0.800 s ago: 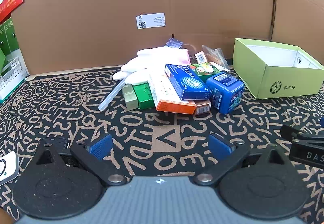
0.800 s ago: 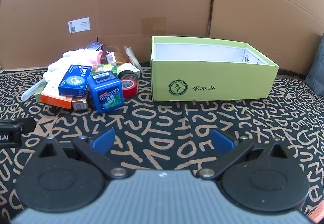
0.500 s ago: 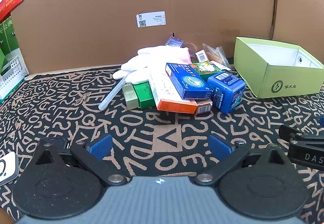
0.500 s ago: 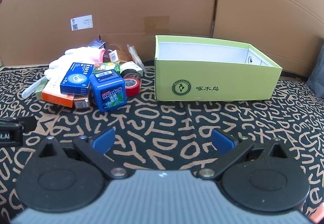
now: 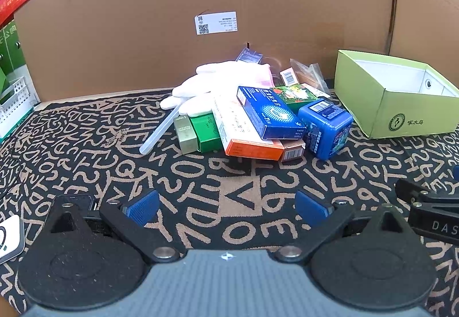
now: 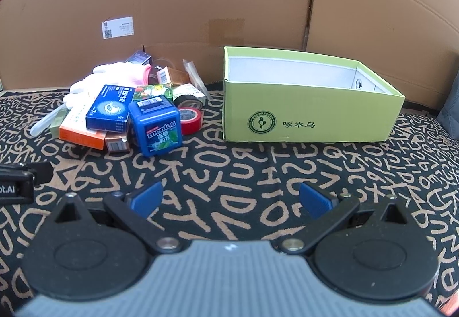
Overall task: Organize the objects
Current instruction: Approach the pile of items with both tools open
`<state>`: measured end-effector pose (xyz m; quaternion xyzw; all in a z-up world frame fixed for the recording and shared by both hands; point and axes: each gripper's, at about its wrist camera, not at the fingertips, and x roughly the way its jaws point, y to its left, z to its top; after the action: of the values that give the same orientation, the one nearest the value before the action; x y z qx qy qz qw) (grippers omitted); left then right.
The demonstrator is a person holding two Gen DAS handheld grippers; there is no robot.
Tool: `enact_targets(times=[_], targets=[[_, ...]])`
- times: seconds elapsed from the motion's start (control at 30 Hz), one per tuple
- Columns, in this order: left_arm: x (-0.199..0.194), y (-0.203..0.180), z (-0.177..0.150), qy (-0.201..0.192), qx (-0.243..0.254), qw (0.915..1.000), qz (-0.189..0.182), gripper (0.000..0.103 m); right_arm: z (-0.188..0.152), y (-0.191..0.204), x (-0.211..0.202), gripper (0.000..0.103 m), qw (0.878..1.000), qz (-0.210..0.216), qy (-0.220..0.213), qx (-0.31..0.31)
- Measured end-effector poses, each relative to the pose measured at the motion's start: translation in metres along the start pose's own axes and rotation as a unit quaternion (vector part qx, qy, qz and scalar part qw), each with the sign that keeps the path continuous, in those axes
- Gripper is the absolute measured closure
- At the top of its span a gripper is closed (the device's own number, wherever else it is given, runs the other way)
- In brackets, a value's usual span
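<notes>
Beside one green shoebox [image 6: 309, 119] lie two tape rolls [image 6: 191, 116], one blue Mentos tub [image 6: 156, 125], one white glove [image 5: 218, 82] and one clear tube [image 5: 160, 130].

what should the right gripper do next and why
Probably ease the right gripper forward and left toward the mentos tub. Both grippers are open and empty, the green box looks empty, and the tub stands at the pile's near edge, closest to the box.

A letter-patterned mat [image 6: 229, 168] carries a green box [image 6: 309, 122] and, beside it, a heap of small packages [image 6: 120, 116].
</notes>
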<state>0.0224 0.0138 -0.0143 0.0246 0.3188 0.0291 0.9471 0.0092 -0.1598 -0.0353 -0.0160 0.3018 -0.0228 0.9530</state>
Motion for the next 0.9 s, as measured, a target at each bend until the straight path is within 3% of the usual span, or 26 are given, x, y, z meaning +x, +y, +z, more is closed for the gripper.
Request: enact_targets(times=[0.9], targets=[[0.013,0.001,0.004,0.019,-0.003,0.9998,-0.001,0.0,0.001,0.002,0.01,0.0,1.0,-0.002,0.013,0.0]])
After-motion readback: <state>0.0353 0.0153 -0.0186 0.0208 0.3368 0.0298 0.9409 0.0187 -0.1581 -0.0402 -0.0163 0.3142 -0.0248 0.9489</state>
